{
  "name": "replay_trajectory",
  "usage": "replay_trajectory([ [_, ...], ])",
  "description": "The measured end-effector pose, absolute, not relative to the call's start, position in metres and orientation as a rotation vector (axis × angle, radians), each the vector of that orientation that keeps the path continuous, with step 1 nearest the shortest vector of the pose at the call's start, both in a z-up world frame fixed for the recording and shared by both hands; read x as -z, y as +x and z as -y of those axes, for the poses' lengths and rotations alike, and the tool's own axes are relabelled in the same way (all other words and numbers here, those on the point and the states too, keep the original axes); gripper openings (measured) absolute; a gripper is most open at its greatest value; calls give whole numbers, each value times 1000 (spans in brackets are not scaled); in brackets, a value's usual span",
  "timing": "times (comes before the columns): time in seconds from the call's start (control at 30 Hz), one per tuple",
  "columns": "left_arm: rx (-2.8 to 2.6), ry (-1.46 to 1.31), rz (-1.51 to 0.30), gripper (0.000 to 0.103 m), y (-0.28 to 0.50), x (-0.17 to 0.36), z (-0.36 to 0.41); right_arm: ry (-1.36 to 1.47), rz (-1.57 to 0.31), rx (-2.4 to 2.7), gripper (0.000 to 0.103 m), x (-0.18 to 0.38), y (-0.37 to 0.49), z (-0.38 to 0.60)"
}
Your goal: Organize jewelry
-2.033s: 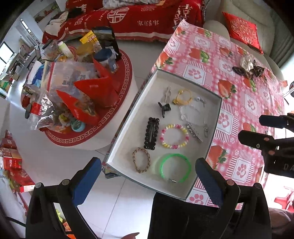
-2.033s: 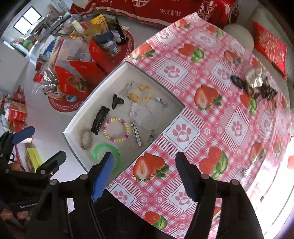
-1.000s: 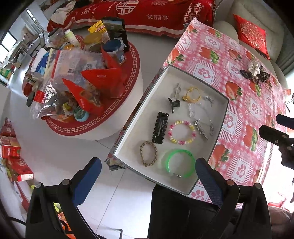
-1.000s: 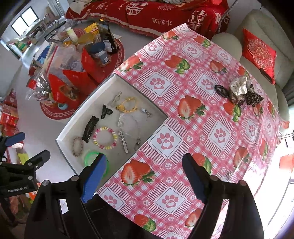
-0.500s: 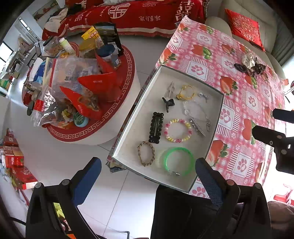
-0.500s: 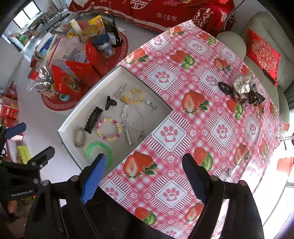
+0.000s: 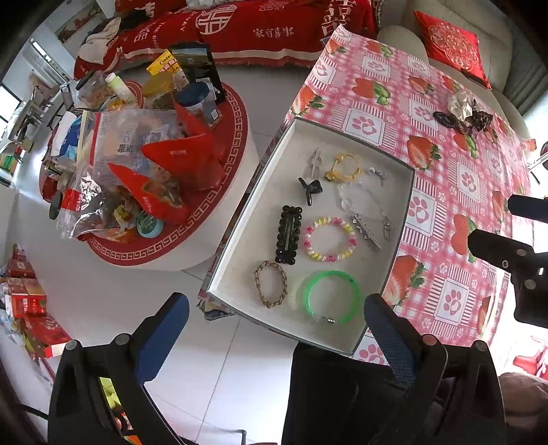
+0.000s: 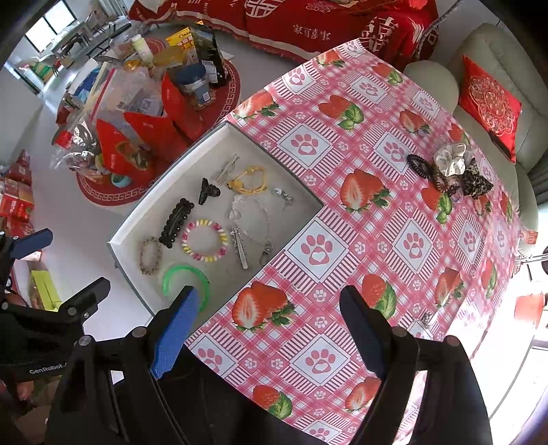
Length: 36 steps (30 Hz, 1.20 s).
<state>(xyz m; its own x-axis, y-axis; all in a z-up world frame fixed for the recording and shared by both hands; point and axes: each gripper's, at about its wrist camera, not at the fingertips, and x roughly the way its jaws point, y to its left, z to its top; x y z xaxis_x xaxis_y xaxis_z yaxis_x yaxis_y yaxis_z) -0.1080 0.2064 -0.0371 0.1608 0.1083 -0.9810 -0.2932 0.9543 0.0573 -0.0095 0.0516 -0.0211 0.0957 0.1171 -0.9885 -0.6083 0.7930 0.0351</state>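
Observation:
A shallow white tray (image 7: 239,212) (image 8: 178,171) sits at the left edge of the strawberry tablecloth (image 8: 376,222). Inside lie a green bangle (image 7: 332,296) (image 8: 185,274), a pink-yellow bead bracelet (image 7: 329,238) (image 8: 204,241), a braided bracelet (image 7: 270,283), a black hair clip (image 7: 289,234), a small black claw clip (image 7: 310,187), a yellow cord bracelet (image 7: 343,166) and silver pieces. My left gripper (image 7: 274,330) hangs open high above the tray's near edge. Beside it, over the cloth, my right gripper (image 8: 267,323) is open and holds nothing. Scrunchies and hair ties (image 8: 448,169) lie at the far right.
A round white side table (image 7: 144,164) crowded with red snack bags, jars and plastic bags stands left of the tray. A red-covered sofa (image 7: 246,30) runs along the back; a beige couch with a red cushion (image 8: 489,99) is at the right. White floor lies below.
Both views have shifted only slightly over the tray and cloth. Both grippers stay open and nothing in the tray has moved.

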Motion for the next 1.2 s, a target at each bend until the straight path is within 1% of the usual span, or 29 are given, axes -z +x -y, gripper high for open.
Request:
replay_trajectory([
  [1.2, -286, -153, -1395, 103, -105, 45, -207, -435, -1383, -556, 86, 23, -10, -56],
])
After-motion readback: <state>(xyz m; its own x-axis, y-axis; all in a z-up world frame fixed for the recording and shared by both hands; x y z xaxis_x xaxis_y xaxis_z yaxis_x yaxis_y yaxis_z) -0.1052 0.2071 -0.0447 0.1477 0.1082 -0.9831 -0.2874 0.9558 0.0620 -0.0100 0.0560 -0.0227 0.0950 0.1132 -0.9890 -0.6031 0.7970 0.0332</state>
